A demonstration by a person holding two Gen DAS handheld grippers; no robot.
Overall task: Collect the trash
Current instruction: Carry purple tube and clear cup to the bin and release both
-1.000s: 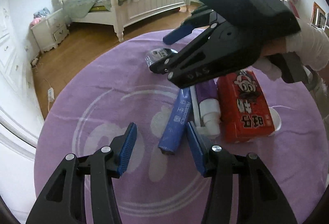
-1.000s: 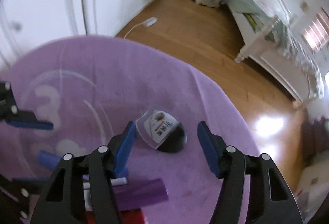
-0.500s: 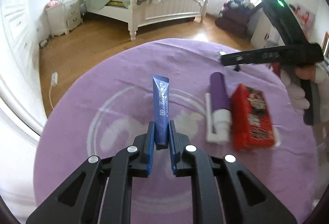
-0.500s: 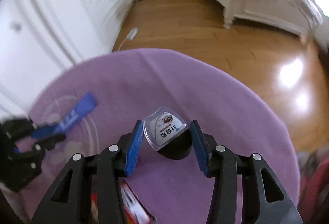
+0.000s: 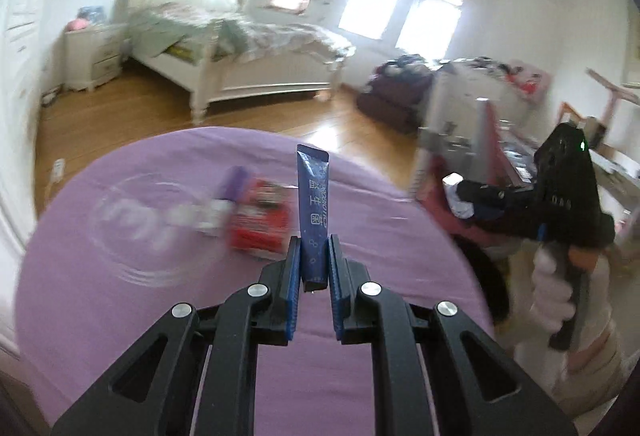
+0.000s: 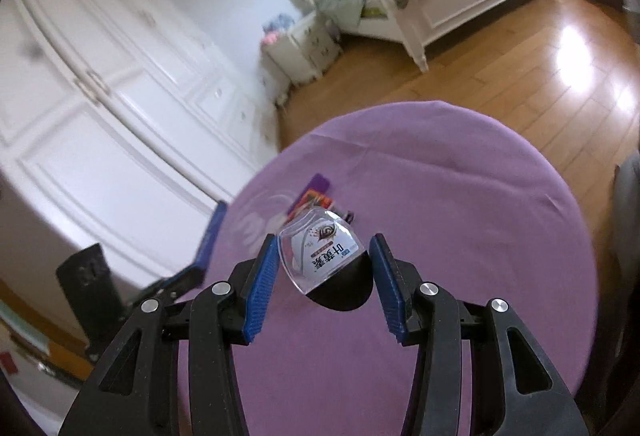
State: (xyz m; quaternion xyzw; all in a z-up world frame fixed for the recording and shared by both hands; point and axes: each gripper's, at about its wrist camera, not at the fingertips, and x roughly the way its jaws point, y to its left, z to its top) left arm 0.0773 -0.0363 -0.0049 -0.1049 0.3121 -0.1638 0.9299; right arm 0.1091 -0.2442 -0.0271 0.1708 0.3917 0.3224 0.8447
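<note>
One round purple rug (image 5: 120, 316) covers wooden floor (image 5: 120, 116) beside a white bed (image 5: 240, 56).

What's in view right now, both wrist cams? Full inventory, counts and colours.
blue sachet: 1, dark blue, upright between the left tool's fingers
clear-lidded pack: 1, clear over black, between the right tool's fingers
red packet: 1, red, on the rug, blurred
purple tube: 1, purple with white end, beside the red packet
rug: 1, purple, round, on wood floor
bed: 1, white frame, far side
nightstand: 1, white, beside the bed
wardrobe: 1, white, along the wall
left tool: 1, black, blue pads
right tool: 1, black, blue pads
</note>
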